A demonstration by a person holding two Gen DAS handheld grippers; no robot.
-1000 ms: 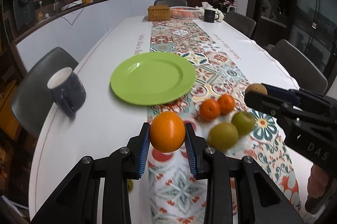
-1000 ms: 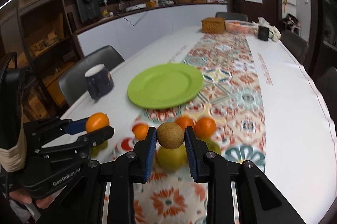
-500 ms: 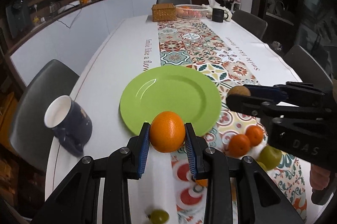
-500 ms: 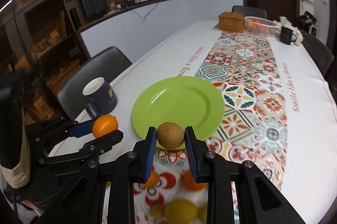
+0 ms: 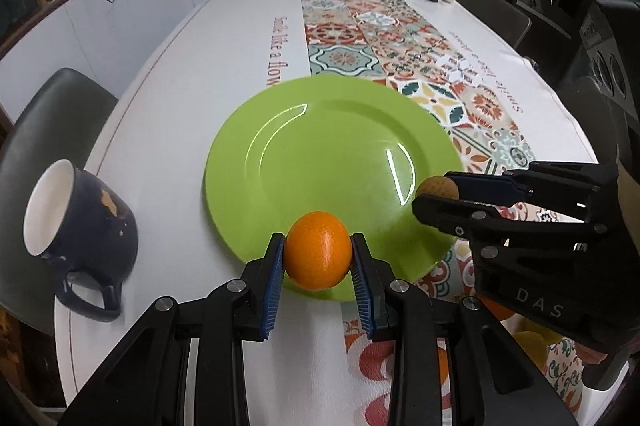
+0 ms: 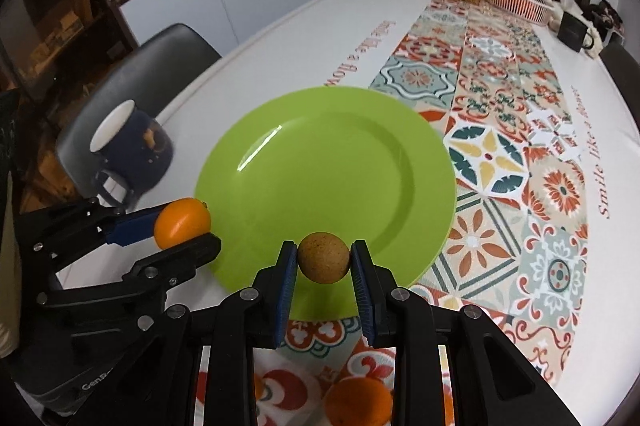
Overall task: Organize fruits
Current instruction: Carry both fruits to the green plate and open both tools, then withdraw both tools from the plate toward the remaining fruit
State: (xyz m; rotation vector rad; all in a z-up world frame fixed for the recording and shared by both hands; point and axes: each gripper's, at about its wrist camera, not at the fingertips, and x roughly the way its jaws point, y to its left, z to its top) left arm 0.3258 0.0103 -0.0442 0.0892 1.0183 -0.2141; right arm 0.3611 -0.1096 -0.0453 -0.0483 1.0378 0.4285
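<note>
A dark blue mug (image 5: pixel 80 222) sat on the white table (image 5: pixel 168 114) just left of the green plate (image 5: pixel 332 162), handle toward the near edge. The left gripper (image 5: pixel 318 258) pinched an orange (image 5: pixel 319 255) between its blue pads, held over the plate's near rim. The right gripper (image 6: pixel 324 262) clamped a small brown round fruit (image 6: pixel 324 257), hanging over the plate's near-right rim, just right of the orange. The plate itself was bare. Another orange (image 6: pixel 358 402) lay on the patterned runner (image 6: pixel 520 186) nearer than the plate, below the right gripper.
</note>
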